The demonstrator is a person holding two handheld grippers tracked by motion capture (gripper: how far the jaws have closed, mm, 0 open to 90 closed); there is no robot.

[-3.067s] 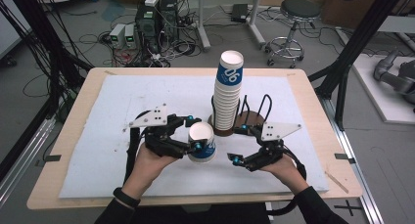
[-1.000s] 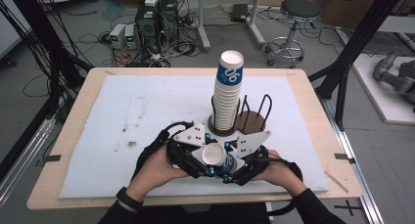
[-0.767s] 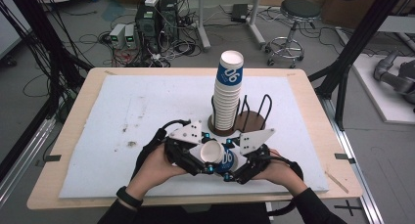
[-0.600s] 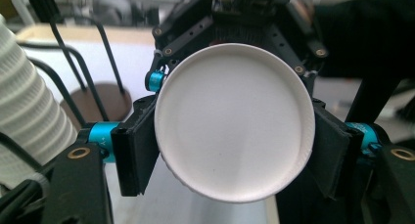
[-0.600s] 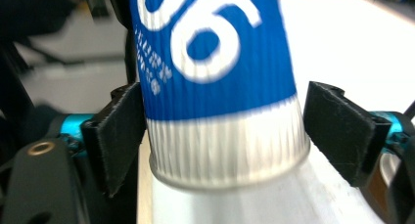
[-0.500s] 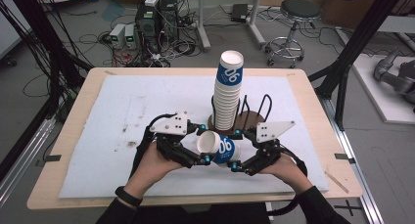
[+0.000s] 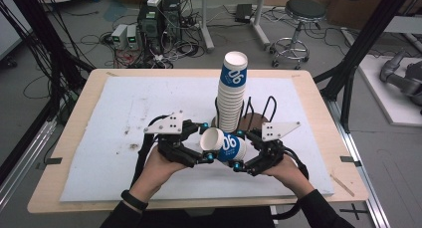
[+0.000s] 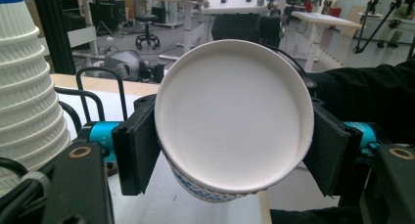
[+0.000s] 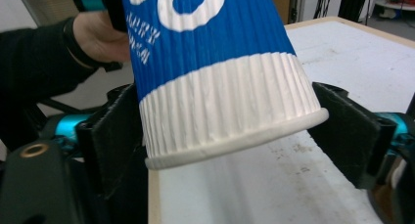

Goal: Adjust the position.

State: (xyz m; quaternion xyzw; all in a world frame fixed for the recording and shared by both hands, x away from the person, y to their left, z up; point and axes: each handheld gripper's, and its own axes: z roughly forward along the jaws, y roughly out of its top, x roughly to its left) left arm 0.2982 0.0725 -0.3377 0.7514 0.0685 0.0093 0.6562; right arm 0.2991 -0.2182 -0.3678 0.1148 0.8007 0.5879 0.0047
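Sideways cup (image 7: 226,146) between both grippers' jaws

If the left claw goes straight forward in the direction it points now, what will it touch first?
Most likely the paper cup: its open mouth faces the left claw directly, between the jaws. Beyond it is the right claw, holding the cup's other end.

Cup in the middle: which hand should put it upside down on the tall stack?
Left gripper, probably: its fingers clamp the cup's base end; the right gripper's fingers flank the open rim, in the way.
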